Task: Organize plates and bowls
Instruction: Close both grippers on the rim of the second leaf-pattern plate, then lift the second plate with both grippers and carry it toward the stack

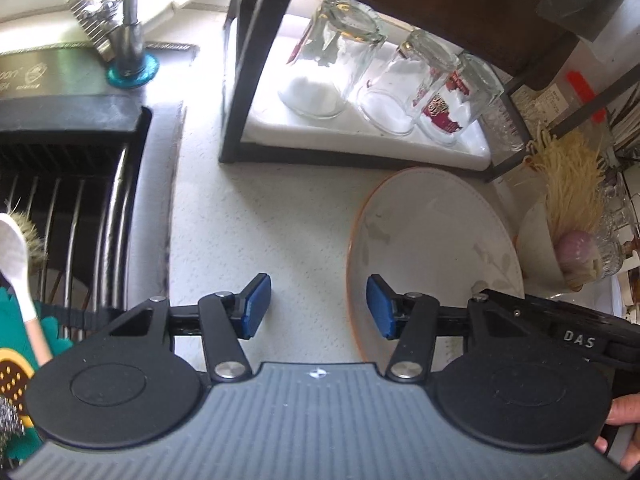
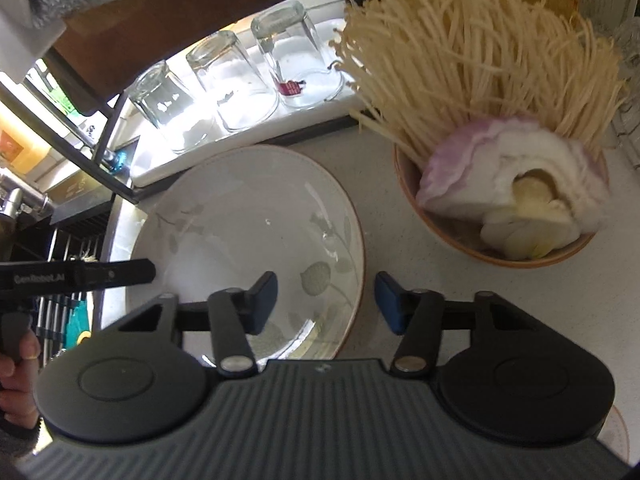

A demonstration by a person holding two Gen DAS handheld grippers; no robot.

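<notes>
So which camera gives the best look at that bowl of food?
The right wrist view: the bowl sits close, showing enoki mushrooms and cut onion. The left wrist view shows it small at the right edge.

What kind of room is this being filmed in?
Most likely a home kitchen counter: a faucet over a sink with a dish rack, upturned drinking glasses drying on a shelf, and a bowl of enoki mushrooms and onion beside an empty plate.
</notes>
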